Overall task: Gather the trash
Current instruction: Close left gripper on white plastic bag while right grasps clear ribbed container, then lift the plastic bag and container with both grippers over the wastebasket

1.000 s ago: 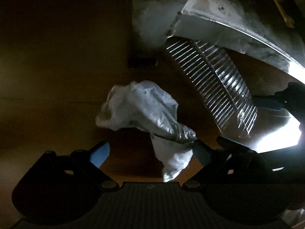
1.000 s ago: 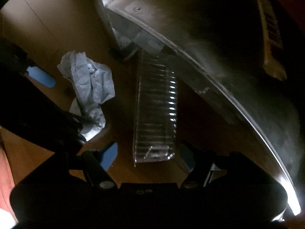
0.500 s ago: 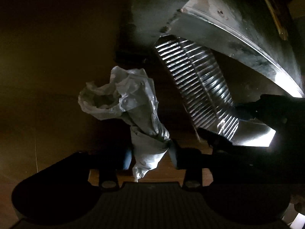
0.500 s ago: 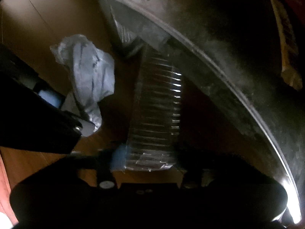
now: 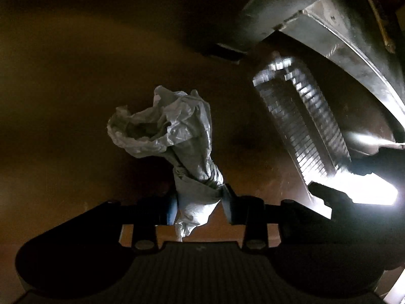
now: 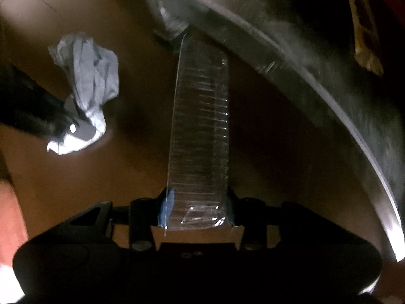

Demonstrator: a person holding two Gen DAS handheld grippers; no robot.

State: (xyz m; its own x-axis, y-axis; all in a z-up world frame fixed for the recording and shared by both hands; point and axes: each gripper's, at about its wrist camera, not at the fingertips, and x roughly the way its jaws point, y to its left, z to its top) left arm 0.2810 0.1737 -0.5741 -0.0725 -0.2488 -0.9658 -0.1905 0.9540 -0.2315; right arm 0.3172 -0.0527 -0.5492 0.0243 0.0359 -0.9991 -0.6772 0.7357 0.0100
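Ribbed plastic tray [image 6: 200, 131] lengthwise from right gripper [image 6: 198, 209]

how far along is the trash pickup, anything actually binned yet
Nothing looks binned: no bin shows in either view. In hand: the left gripper is closing on the crumpled plastic bag, and the right gripper clamps the clear ribbed plastic tray. Left: carry both away from the brown floor to a bin.

My views are dim and brown; glare blooms just below the ribbed plastic tray [image 5: 301, 126], whose far end blurs, and fisheye bends the edges around it.
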